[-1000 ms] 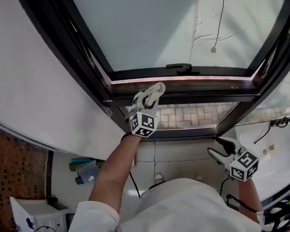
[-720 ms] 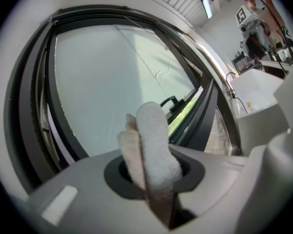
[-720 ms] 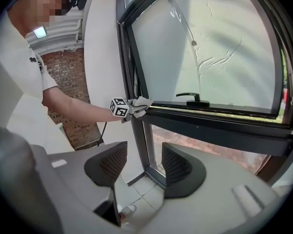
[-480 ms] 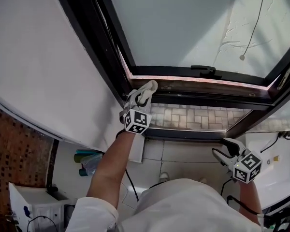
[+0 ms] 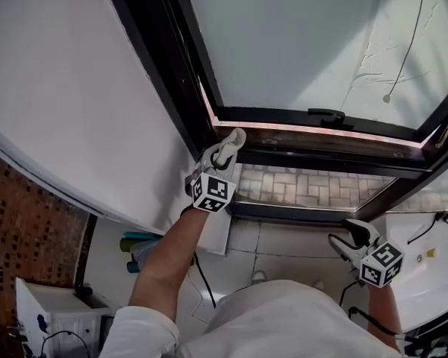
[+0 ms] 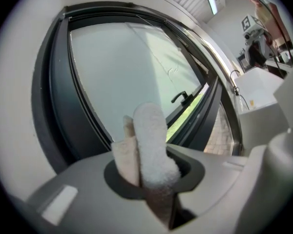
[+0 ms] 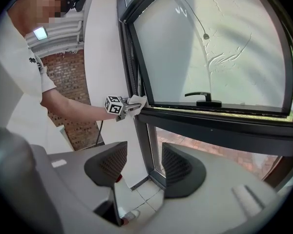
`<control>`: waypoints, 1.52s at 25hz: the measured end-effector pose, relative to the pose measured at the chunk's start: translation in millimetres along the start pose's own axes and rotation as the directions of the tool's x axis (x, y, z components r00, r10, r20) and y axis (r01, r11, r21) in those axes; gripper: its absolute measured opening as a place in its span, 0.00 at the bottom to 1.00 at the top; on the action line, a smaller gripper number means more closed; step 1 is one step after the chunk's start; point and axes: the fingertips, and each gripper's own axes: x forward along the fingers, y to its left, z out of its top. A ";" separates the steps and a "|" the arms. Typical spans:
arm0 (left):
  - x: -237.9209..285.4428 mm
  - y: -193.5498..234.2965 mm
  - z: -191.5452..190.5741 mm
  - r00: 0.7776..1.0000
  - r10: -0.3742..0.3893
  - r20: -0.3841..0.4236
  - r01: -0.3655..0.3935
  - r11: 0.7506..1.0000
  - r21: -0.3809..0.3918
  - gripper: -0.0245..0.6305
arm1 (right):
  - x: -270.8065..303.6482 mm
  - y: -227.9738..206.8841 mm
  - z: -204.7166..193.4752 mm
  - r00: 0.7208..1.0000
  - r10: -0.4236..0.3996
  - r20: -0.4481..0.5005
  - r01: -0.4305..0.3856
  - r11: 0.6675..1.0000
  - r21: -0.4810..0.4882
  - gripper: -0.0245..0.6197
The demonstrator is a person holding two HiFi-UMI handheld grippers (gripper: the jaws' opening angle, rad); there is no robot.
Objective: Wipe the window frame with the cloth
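My left gripper [image 5: 225,151] is shut on a folded white cloth [image 5: 231,143], and the cloth's tip rests against the dark window frame [image 5: 313,159] at its lower left corner. In the left gripper view the cloth [image 6: 149,147] sticks up between the jaws, with the frame [image 6: 53,111] right behind it. My right gripper [image 5: 349,239] hangs low at the right, below the frame, open and empty. The right gripper view shows its fingertips [image 7: 115,167] apart, and farther off the left gripper [image 7: 129,105] with the cloth [image 7: 136,101] on the frame's crossbar [image 7: 215,126].
A black window handle [image 5: 325,115] sits on the sash above the crossbar. A white wall [image 5: 67,110] runs along the left of the frame. Below are a tiled floor [image 5: 284,245], bottles [image 5: 134,246] and a white appliance [image 5: 48,315]. A white counter [image 5: 433,267] stands at the right.
My left gripper has carried the cloth leftward along the crossbar into the frame's lower left corner. The right gripper has stayed low and open.
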 end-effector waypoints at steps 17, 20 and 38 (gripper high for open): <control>-32.0 84.9 49.1 0.990 0.141 0.027 -0.139 0.989 -0.058 0.19 | 5.8 6.0 -1.1 0.999 0.031 0.015 -0.030 0.999 -0.024 0.38; -39.0 104.2 73.2 0.986 0.159 0.057 -0.154 0.985 -0.073 0.19 | 4.4 5.4 -1.0 0.999 0.033 0.015 -0.032 0.999 -0.030 0.38; -88.3 230.3 250.1 0.942 0.230 0.245 -0.191 0.966 -0.176 0.20 | 0.9 -2.7 4.4 0.999 0.036 0.016 -0.035 0.998 -0.051 0.38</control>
